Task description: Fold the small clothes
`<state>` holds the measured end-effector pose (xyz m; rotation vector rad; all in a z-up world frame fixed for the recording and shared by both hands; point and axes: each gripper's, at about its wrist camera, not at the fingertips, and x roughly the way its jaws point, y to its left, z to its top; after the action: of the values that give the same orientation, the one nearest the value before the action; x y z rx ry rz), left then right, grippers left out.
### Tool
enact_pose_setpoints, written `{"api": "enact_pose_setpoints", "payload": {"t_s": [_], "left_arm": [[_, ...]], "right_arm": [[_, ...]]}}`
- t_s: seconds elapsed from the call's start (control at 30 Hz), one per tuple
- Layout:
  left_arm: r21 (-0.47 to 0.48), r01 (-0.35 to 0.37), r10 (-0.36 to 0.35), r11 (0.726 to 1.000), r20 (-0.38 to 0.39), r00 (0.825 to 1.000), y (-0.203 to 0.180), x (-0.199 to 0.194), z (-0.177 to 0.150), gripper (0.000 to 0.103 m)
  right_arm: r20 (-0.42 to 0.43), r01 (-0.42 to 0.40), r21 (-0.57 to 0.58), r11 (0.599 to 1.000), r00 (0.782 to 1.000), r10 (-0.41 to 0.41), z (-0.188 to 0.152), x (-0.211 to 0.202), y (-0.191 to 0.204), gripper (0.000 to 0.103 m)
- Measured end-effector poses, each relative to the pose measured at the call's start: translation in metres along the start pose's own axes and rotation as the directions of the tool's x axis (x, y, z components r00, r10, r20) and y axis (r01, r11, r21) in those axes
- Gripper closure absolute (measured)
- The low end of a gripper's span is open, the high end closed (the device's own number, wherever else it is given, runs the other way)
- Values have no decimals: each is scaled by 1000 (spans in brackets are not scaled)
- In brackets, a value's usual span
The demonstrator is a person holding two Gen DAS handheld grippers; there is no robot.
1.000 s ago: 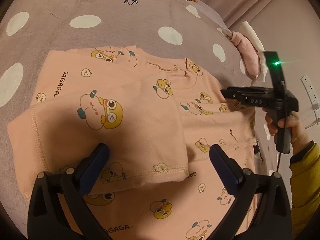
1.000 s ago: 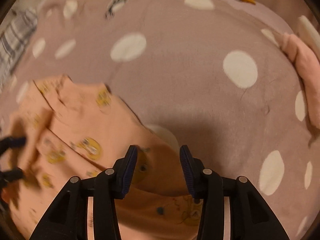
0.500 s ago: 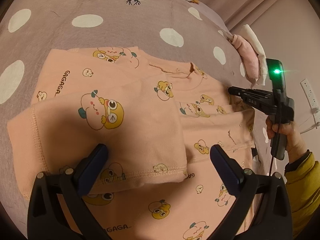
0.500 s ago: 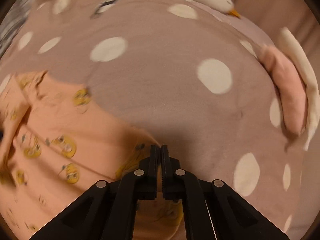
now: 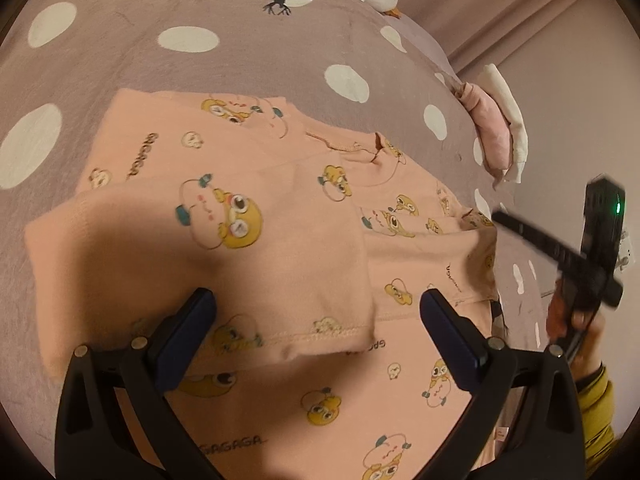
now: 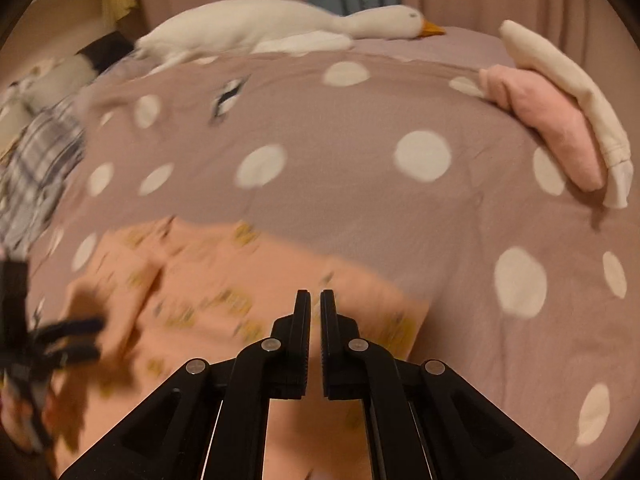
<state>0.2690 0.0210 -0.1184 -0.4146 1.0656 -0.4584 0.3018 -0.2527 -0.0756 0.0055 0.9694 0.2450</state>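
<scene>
Left gripper (image 5: 316, 312) spread wide, hovering over folded-in sleeve (image 5: 208, 264) of pink printed top (image 5: 400, 392), spread on polka-dot bedspread (image 5: 240, 60). Right gripper (image 6: 315, 304) nearly closed, apparently empty (view blurred), off garment's right edge. Long axis toward bedspread's far edge; left gripper nearer.

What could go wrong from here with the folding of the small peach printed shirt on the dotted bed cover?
1. The right gripper looks shut with nothing between its fingers, lifted off the peach cartoon-print cotton shirt, so the right sleeve fold may be unfinished or spring back.
2. The left gripper is open above the folded left sleeve; lowering it carelessly could drag that fold out of line.
</scene>
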Motion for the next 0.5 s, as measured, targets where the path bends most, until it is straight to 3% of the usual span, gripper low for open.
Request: {"api": "enact_pose_setpoints", "payload": {"t_s": [0.1,0.2,0.3,0.37,0.43,0.5], "left_arm": [[-14,2,-2,1000,0,1000,3,-5,-2,1],[-25,6,-6,1000,1,1000,4,-7,-3,1],[-12,-1,1,1000,-3,1000,3,-6,-3,1],[-4,-8,8,1000,-5,1000,2,-5,-3,1],[0,-14,14,1000,-5,1000,2,-4,-3,1],[6,-20,20,1000,-6,1000,1,-4,-3,1]], "right_arm": [[-114,59,-50,997,991,-64,-13,25,-13,103],[-235,67,-44,997,969,-75,-23,45,-24,103],[-180,54,-60,997,982,-64,-12,31,-21,103],[-122,35,-99,994,991,-47,4,21,-15,90],[-91,71,-151,986,992,-86,24,24,-10,52],[-83,96,-217,971,990,-116,39,38,-5,51]]}}
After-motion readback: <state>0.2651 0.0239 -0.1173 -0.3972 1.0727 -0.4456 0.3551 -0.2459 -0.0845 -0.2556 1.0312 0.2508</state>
